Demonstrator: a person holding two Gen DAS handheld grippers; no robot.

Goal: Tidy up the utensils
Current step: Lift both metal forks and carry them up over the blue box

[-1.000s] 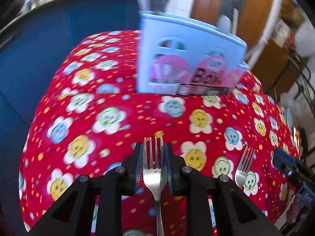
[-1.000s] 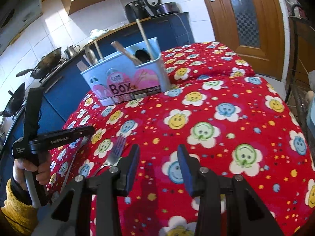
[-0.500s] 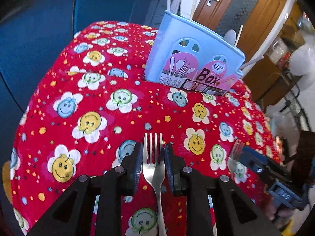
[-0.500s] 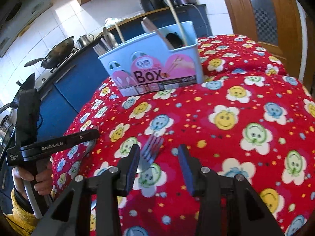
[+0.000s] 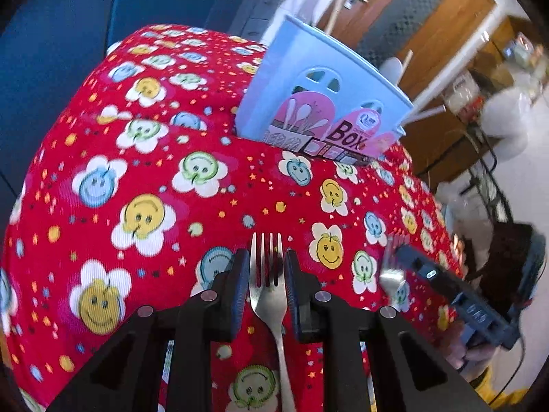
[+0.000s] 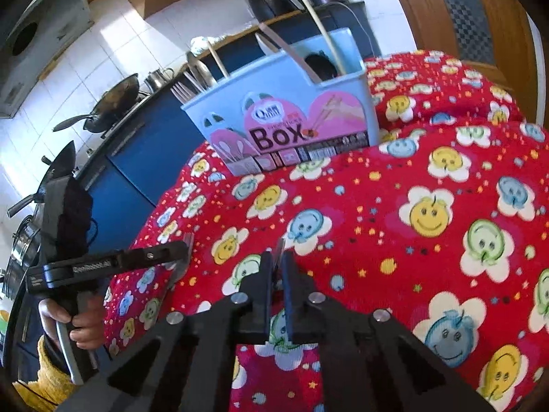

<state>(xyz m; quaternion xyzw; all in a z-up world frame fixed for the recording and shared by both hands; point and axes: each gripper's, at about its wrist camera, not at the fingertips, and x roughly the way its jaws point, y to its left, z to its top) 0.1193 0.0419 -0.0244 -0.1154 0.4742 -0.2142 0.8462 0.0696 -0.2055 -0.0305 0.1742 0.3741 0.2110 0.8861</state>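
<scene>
My left gripper (image 5: 264,267) is shut on a silver fork (image 5: 267,285), tines pointing forward, above the red smiley tablecloth (image 5: 144,178). My right gripper (image 6: 277,271) is shut on a second fork (image 6: 279,250), seen edge-on between the fingers; this fork also shows in the left wrist view (image 5: 391,271). The light blue utensil box (image 6: 291,127) marked "Box" stands at the far side of the table and holds chopsticks, spoons and forks; it also shows in the left wrist view (image 5: 322,103). The left gripper appears in the right wrist view (image 6: 113,261).
A blue kitchen counter (image 6: 137,158) with woks (image 6: 113,99) runs behind the table on the left. A wooden door (image 5: 405,10) and a metal rack (image 5: 487,171) stand beyond the table on the right.
My right gripper has moved in and closed on the second fork that lay on the cloth. My left gripper still holds its fork and has shifted slightly.
</scene>
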